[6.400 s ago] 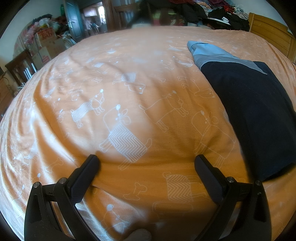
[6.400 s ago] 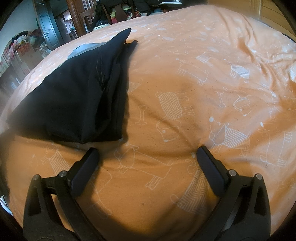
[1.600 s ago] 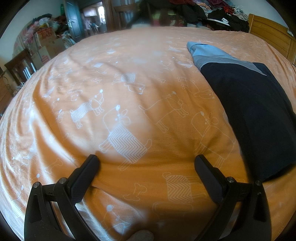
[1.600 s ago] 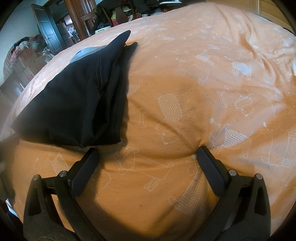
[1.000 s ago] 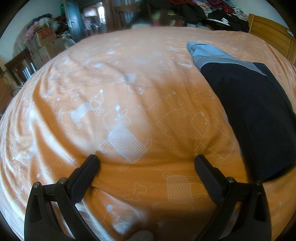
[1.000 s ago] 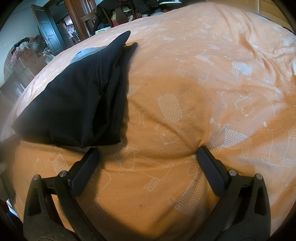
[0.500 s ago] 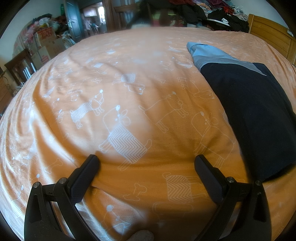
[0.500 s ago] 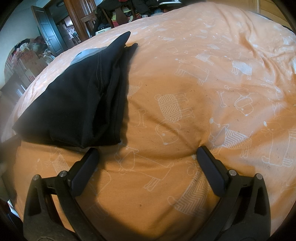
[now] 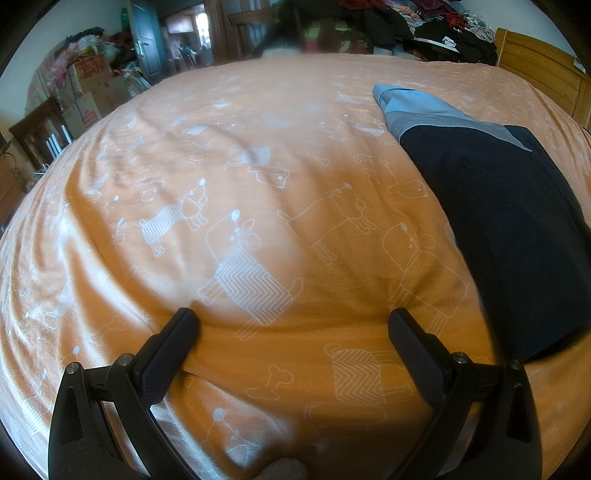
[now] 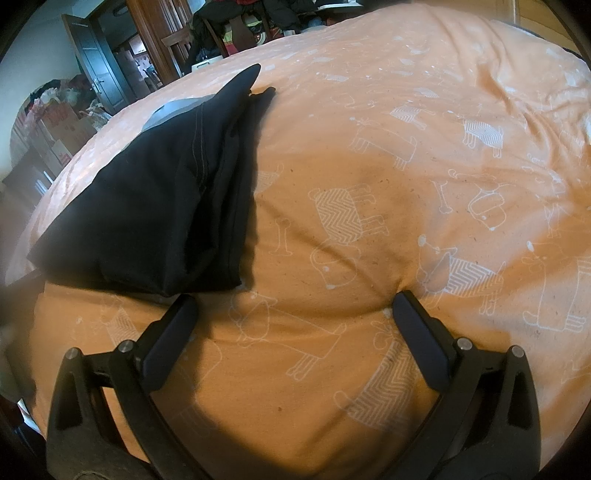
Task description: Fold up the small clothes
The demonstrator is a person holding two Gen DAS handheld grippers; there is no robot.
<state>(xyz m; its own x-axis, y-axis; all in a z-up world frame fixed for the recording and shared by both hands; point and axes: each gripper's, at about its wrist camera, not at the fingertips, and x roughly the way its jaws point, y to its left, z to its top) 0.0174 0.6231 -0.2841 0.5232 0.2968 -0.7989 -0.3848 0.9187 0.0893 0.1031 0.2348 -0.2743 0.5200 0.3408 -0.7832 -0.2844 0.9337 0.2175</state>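
A folded dark navy garment (image 9: 506,229) with a grey and light-blue band at its far end lies flat on the orange bedspread (image 9: 258,155). In the left wrist view it sits to the right of my left gripper (image 9: 291,325), which rests open on the bedspread and holds nothing. In the right wrist view the same garment (image 10: 159,199) lies at upper left, its near edge just beyond the left finger. My right gripper (image 10: 293,308) is open too, both fingertips pressed into the bedspread (image 10: 406,184).
A wooden headboard (image 9: 543,74) stands at the far right. Piles of clothes (image 9: 424,22) lie beyond the bed's far edge. Cardboard boxes (image 9: 92,85), a wooden chair (image 9: 40,133) and an open doorway (image 10: 107,62) are off the bed's left side.
The left gripper has not moved. The right wrist view has shifted very slightly, so the garment sits a touch nearer the left finger; both grippers stay open.
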